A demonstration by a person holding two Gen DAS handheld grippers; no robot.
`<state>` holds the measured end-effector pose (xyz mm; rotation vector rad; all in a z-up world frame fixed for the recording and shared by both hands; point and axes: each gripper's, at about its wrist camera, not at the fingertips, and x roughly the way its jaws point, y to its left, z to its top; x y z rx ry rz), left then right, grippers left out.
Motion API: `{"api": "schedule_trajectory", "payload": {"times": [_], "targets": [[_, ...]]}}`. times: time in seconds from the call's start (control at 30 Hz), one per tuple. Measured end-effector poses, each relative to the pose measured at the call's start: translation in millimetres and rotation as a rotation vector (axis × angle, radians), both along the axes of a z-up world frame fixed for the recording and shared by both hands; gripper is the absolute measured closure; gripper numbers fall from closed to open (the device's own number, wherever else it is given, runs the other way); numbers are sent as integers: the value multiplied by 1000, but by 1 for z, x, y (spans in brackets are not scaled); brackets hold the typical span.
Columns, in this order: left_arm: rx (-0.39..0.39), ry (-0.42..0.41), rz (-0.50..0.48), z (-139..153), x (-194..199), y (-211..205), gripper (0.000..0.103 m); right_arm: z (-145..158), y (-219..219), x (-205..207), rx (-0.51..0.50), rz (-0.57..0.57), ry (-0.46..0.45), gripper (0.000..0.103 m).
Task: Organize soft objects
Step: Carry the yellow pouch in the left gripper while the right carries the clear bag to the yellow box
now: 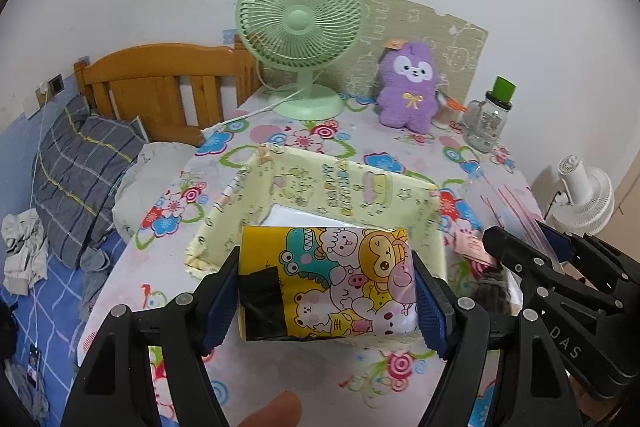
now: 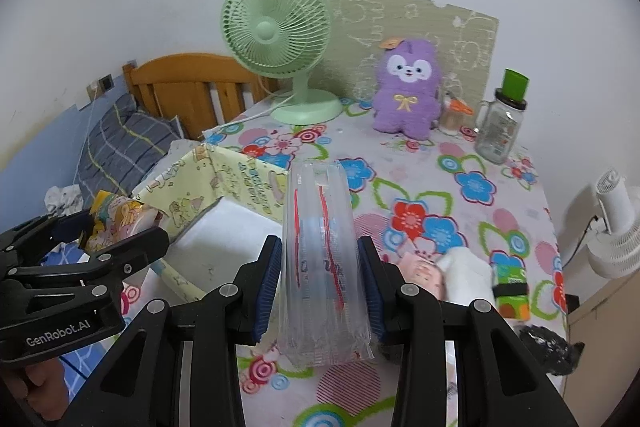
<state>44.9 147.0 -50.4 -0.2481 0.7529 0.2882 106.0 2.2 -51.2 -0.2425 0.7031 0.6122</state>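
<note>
Holding a cartoon pouch (image 1: pixel 332 279) in the left hand-held gripper (image 1: pixel 326 297) over the yellow box (image 1: pixel 400 195), pinching an air-cushion bag (image 2: pixel 320 259) in the right hand-held gripper (image 2: pixel 320 291), leaving small soft items (image 2: pixel 464 275) on the counter (image 2: pixel 420 163).

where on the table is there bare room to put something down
Bare cloth lies between the yellow box, purple plush and glass jar. Crowded: the near right edge by the right claw, with small soft items.

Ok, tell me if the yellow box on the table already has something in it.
Nearly empty: the yellow box is open-topped, and only a white flat surface shows inside. The cartoon packet is outside, held in the left gripper.
</note>
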Motion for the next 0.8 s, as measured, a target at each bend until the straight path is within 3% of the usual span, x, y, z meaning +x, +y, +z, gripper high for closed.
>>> {"api": "schedule_trajectory", "payload": {"times": [0.8], "targets": [[4,78,0,-31,42,46,25,-39,61,40,-95,45,46,61]]}}
